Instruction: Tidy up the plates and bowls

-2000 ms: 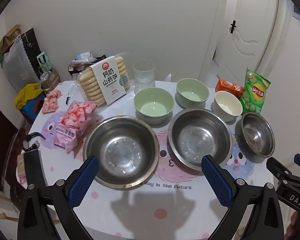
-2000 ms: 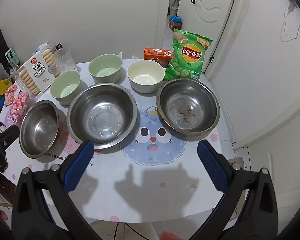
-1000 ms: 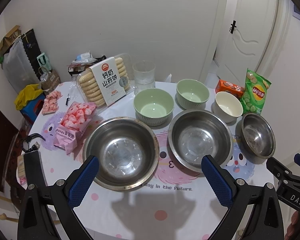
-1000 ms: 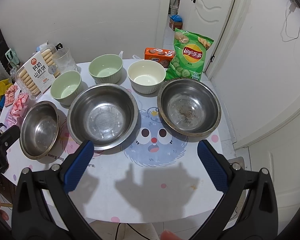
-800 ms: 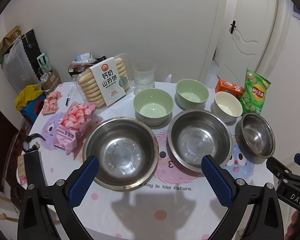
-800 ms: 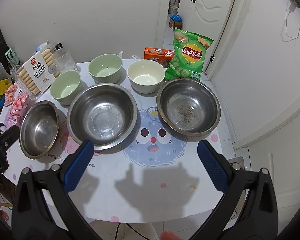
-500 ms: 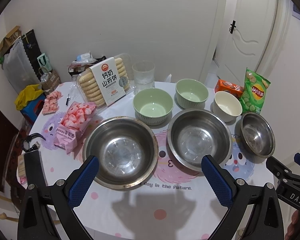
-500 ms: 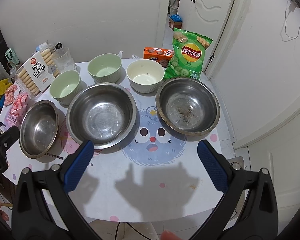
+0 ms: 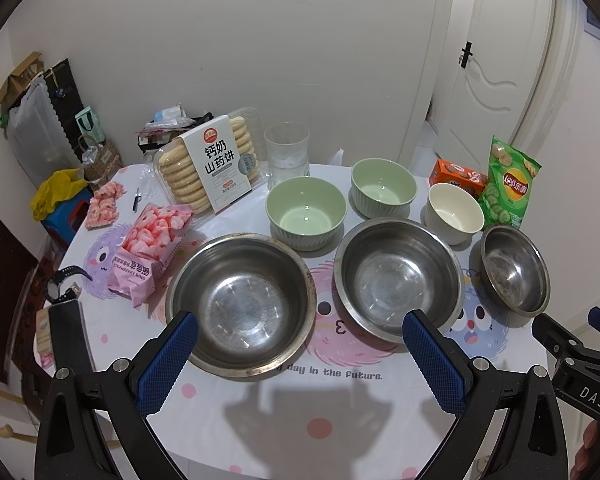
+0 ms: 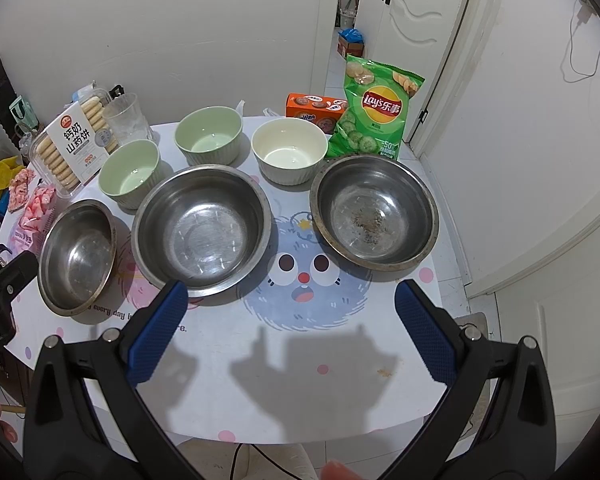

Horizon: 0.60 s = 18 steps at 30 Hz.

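Steel bowls x3 in a row on desk, w/ 3 ceramic bowls behind; left tongs & right tongs both spread wide, empty, above near edge

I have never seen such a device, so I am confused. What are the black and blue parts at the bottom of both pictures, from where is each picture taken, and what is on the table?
There is no robot. A person holds a hand-held gripper in each hand, each with a camera looking along its two blue-padded fingers. One picture comes from the left gripper, the other from the right gripper. Both are open and hold nothing, above the near edge of the table.

On the table stand three steel bowls, one of them speckled inside, then two green bowls and one cream bowl. Behind are a glass, biscuits, pink sweets and a chips bag.
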Available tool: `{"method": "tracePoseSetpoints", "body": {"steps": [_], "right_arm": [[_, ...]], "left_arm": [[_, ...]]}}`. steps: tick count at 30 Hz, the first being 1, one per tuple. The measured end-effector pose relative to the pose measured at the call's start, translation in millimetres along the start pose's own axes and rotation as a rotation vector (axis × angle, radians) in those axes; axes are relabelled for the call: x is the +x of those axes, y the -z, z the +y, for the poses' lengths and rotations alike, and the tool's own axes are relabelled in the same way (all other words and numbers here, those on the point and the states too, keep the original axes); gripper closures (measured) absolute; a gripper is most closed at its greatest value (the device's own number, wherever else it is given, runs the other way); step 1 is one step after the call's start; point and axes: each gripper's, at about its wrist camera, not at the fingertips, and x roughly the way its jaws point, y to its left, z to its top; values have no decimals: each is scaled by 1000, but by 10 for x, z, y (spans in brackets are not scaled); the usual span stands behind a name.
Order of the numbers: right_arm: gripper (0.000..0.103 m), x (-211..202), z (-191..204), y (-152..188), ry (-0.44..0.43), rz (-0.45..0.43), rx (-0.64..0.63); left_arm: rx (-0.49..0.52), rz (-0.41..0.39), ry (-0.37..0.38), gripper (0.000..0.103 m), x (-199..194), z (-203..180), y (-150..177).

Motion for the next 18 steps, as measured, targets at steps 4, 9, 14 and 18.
{"method": "tracePoseSetpoints", "body": {"steps": [4, 9, 14, 18], "right_arm": [[0, 0, 1, 1, 0, 1, -1], [0, 7, 2, -6, 0, 1, -1], [0, 6, 3, -6, 1, 2, -1], [0, 8, -7, 3, 0, 2, -1]], "left_arm": [[-1, 0, -1, 0, -1, -1, 1], [0, 0, -1, 0, 0, -1, 1], [0, -1, -2, 0, 0, -2, 1], [1, 0, -2, 0, 0, -2, 2]]}}
